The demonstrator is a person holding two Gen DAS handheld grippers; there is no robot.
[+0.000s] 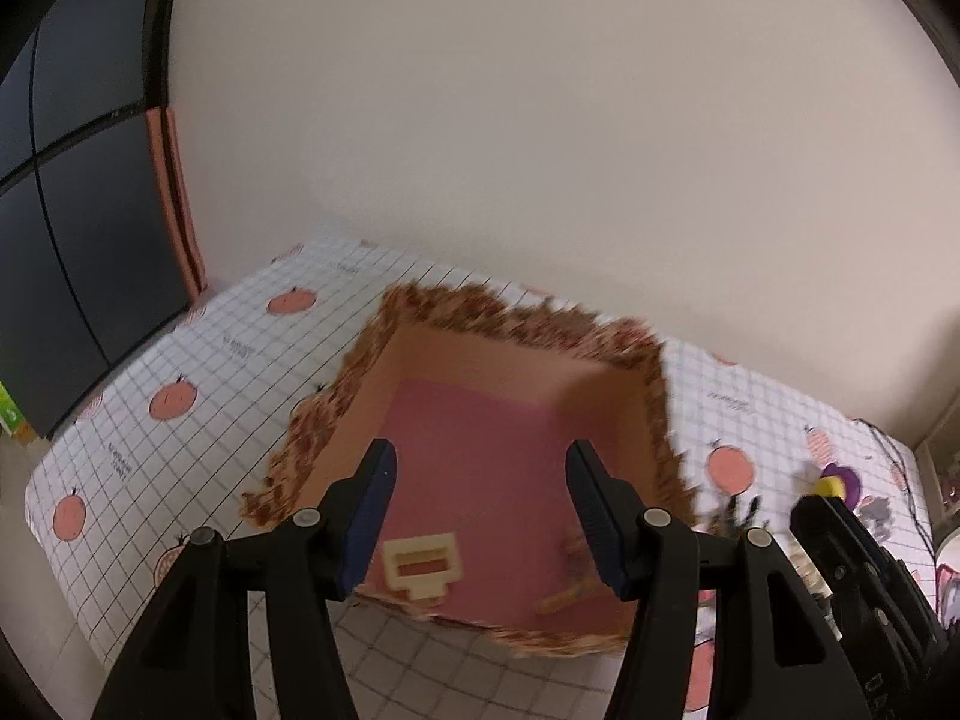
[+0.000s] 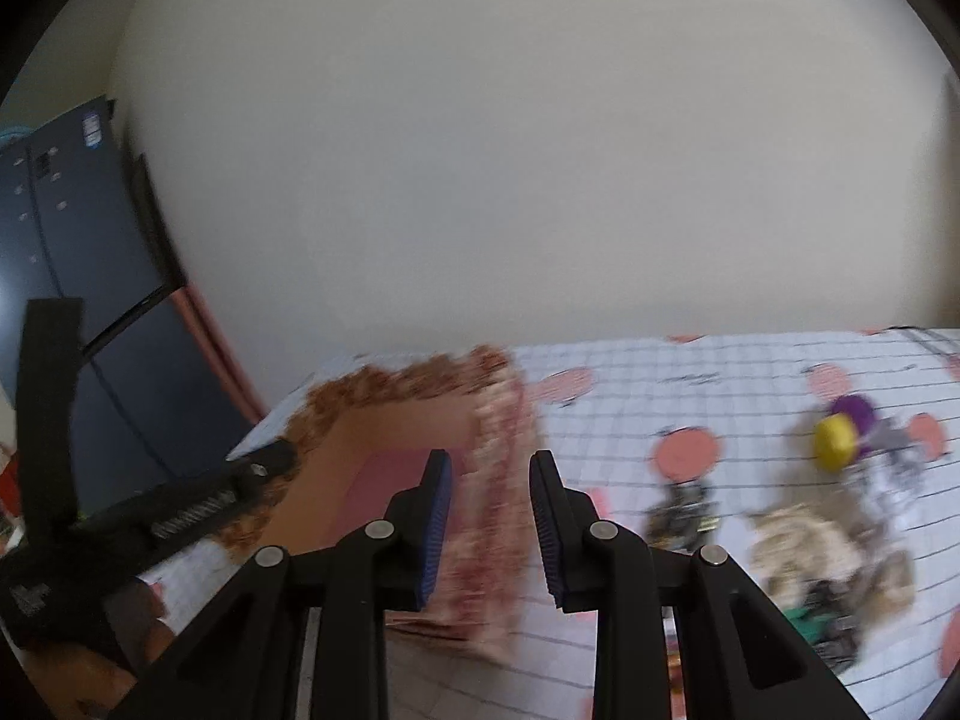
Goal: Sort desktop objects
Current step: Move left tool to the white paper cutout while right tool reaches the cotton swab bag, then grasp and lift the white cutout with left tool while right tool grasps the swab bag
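A shallow box (image 1: 606,378) with a pink floor and a brown patterned rim lies on the checked tablecloth. On its floor lie a cream plastic piece (image 1: 420,564) and a small wooden piece (image 1: 570,585). My left gripper (image 1: 480,456) hovers over the box, open, with nothing between its fingers. My right gripper (image 2: 489,456) hangs above the box's right wall (image 2: 498,516), jaws apart and empty. To its right on the cloth lies a blurred heap of small things: a yellow ball (image 2: 834,441), a purple piece (image 2: 858,411), a black part (image 2: 684,510), beige pieces (image 2: 810,546).
A pale wall runs behind the table (image 1: 180,360). A dark cabinet (image 1: 72,240) stands at the left. In the right wrist view the left gripper (image 2: 210,504) and the hand holding it (image 2: 120,630) are at the lower left. The right gripper (image 1: 840,546) shows at the left wrist view's right edge.
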